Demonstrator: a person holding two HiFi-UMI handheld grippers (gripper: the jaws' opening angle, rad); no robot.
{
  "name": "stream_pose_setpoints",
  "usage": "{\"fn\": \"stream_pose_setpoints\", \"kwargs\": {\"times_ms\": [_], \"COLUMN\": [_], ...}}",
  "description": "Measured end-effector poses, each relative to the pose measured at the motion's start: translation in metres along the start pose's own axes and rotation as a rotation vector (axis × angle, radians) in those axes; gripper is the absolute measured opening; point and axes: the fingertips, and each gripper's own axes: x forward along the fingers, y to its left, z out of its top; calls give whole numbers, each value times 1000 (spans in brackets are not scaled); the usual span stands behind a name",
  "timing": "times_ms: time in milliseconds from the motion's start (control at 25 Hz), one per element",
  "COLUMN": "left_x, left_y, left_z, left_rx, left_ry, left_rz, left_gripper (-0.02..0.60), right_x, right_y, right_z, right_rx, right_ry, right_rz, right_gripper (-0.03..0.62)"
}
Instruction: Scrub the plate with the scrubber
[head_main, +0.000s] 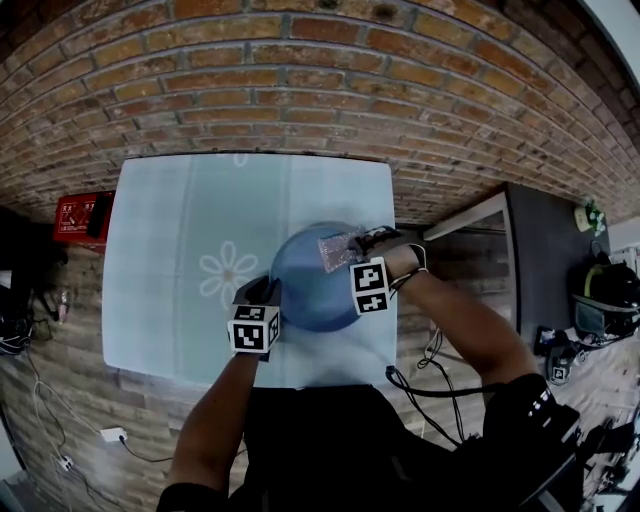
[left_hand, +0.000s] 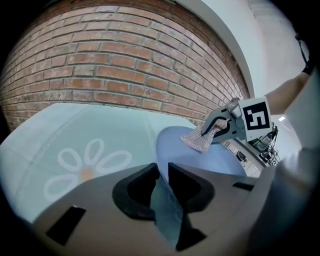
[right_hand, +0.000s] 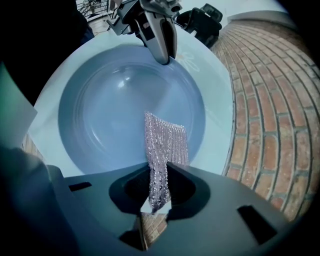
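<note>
Plate: a blue plate (head_main: 305, 290) on the table (head_main: 170, 250), which has a daisy-print cloth, near the edge closest to the person. Whether it lies flat or is tipped cannot be told.
Scrubber: a silvery mesh scrubber (right_hand: 165, 142). One end is pinched in the right gripper and the free end is draped on the plate's inner slope, close to the rim.
Left gripper (left_hand: 162, 172): clamped on the plate's rim, which stands edge-on between the two pads.
Right gripper (right_hand: 159, 174): clenched on the narrow end of the mesh and angled steeply down over the plate.
Step in hand: probably a scrubbing stroke, with the mesh at one side and most of the well not yet covered.
Technique: hold the rim grip firm so that the plate cannot slide or spin. Press the mesh flat and sweep it in overlapping arcs from the rim toward the centre. Lead with the loose end so that the hard jaws do not scrape the glaze.
Head view only: both marker cubes, the person's forearms, and the plate's place on the table.
Left gripper view only: the rim bite seen close, and the brick wall (left_hand: 125, 75) behind the table.
Right gripper view only: the plate's concentric well, the pinch on the mesh, and the left gripper seen from the front at the far rim.
</note>
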Motion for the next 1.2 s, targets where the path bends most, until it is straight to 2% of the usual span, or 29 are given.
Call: {"fn": "stream_pose_setpoints", "kwargs": {"times_ms": [240,1000,1200], "left_x": [0,0,1], "left_y": [2,-1,-1], "left_z": [-1,-1,-2], "left_rx": [-18,24,39], "left_ry": [1,23,36], "left_rz": [-9,-55,-75], "left_gripper": [92,95,100], "right_x": [-6,-31,-39], "right_y": [17,68,79], "right_z": [-7,-7,-2], "right_rx": [74,318,351], "right_ry": [32,74,93], "right_rz": [35,161,204], "right_gripper": [75,75,75]}}
